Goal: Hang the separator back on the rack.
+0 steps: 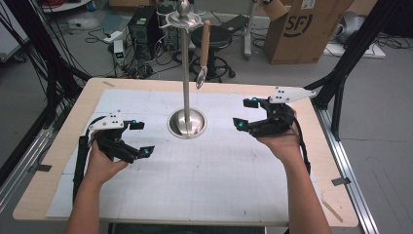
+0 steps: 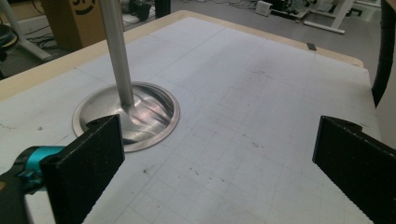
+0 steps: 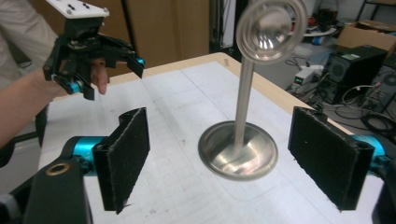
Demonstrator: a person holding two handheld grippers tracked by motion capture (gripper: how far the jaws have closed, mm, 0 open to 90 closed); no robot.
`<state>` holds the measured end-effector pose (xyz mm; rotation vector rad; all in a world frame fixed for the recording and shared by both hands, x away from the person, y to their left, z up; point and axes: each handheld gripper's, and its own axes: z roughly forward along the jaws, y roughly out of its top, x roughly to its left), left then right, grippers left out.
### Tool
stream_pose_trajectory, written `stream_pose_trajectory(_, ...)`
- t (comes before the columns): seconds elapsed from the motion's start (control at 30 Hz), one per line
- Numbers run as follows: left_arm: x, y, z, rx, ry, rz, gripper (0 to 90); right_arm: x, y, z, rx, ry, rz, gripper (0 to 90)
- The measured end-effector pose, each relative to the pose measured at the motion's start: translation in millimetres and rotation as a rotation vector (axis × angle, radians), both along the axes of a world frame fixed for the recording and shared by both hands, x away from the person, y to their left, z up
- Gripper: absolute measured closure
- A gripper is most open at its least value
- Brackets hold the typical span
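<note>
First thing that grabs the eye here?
The tall polished steel stand with a dished round base at the middle of the white gridded mat, with a wooden-handled metal spoon hanging from its top ring. Flanking it, the left gripper and right gripper, black with teal accents, each in a hand, jaws open and empty, pointing toward the stand.

High view overhead facing forward, both gripper views low, sharing the stand.

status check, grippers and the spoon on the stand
Both hand-held grippers, left and right, open, empty. Spoon hangs on stand, untouched. Nothing in the way.
</note>
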<state>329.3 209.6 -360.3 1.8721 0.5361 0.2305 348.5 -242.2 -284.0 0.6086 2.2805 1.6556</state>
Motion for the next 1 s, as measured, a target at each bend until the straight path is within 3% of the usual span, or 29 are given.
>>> stream_pose_trajectory(0.23,1.0,0.6,-6.5,-0.019,0.007,-0.026,2.7,-12.8,-13.9,-32.0,0.016,0.018,-0.043,17.4)
stream_pose_trajectory(0.43,0.9,-0.6,-10.3,0.008,0.014,-0.028,2.7,-19.4,-25.3,-59.6,0.035,0.049,-0.086,15.3)
stream_pose_trajectory(0.67,0.7,-1.6,-13.6,0.014,0.025,-0.028,2.7,-25.4,-28.0,-72.6,0.037,0.026,-0.112,13.0)
stream_pose_trajectory(0.73,1.2,-1.5,-16.0,0.01,0.03,-0.025,2.7,-23.2,-26.5,-75.5,0.01,0.036,-0.115,12.4)
stream_pose_trajectory(0.87,1.9,0.1,-18.5,0.007,0.037,-0.016,2.7,-20.8,-24.5,-80.4,0.015,0.035,-0.114,12.3)
stream_pose_trajectory(1.0,3.4,0.8,-19.3,0.005,0.041,-0.011,2.7,-18.2,-21.3,-88.0,-0.022,0.064,-0.118,12.3)
